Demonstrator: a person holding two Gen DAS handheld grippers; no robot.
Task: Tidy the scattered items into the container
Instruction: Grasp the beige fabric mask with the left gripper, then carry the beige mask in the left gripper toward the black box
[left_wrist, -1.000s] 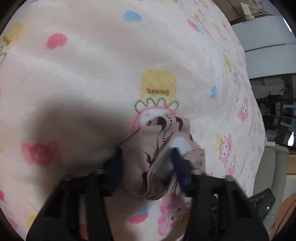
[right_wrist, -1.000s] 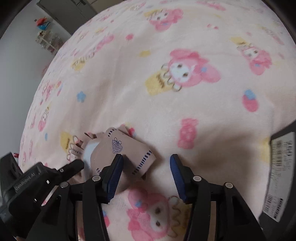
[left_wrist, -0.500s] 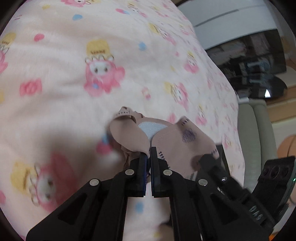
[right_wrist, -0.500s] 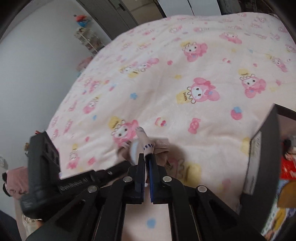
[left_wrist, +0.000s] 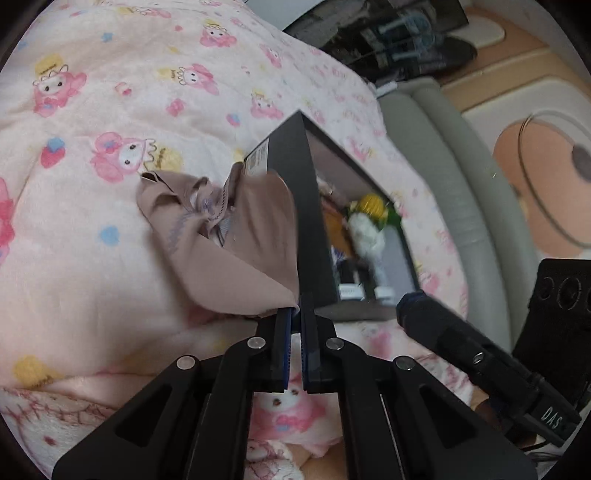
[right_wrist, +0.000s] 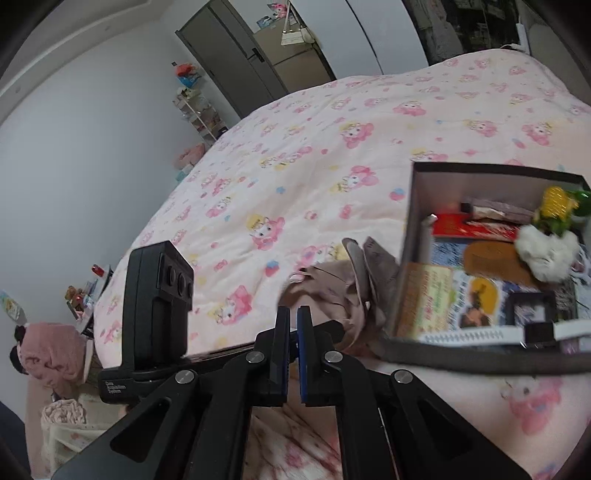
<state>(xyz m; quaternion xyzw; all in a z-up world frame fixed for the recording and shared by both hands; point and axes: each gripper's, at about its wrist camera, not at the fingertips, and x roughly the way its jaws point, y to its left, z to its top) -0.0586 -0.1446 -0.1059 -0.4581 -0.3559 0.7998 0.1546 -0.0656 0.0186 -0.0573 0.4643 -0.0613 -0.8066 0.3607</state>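
Cloth (left_wrist: 236, 251), soft and brown, hangs over the pink bed (left_wrist: 92, 258), right by the dark box (left_wrist: 306, 206). Left gripper (left_wrist: 294, 314) has its jaws pressed together on one edge of the cloth. Right gripper (right_wrist: 293, 317) has its jaws pressed together too, but I cannot tell if they pinch the cloth. Box already has a yellow toy (right_wrist: 556, 206) and papers inside.

Crumpled taupe cloth (left_wrist: 236, 254) lifted beside dark open box (left_wrist: 308, 221)

Cloth (left_wrist: 236, 251) left of box (left_wrist: 308, 221), on bed (left_wrist: 110, 110)
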